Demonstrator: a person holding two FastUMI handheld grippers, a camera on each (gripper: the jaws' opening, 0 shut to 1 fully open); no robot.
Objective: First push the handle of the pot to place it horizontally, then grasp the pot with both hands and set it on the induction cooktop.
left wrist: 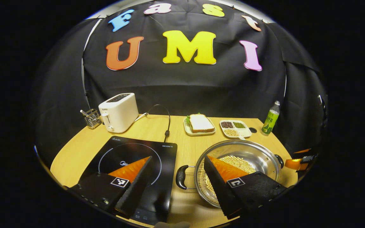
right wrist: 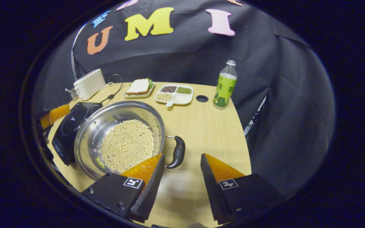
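A steel pot [left wrist: 260,155] holding pale beans [left wrist: 239,162] sits on the wooden table, just right of the black induction cooktop [left wrist: 128,152]. Its two black handles point sideways, one toward the cooktop [left wrist: 181,177] and one on the far side [left wrist: 279,161]. My left gripper [left wrist: 178,157] is open, and the near handle lies low between its fingers. In the right gripper view, the pot [right wrist: 106,120] is at the left and its handle [right wrist: 177,152] sits between the tips of my open right gripper [right wrist: 182,155]. The left gripper [right wrist: 54,115] shows orange beyond the cooktop [right wrist: 71,126].
At the back stand a white toaster [left wrist: 119,112] with a cable [left wrist: 167,126], a wire holder [left wrist: 92,117], a sandwich plate [left wrist: 200,124], a divided dish of grains [left wrist: 234,127] and a green bottle [left wrist: 271,118]. The table has a small hole [right wrist: 201,98].
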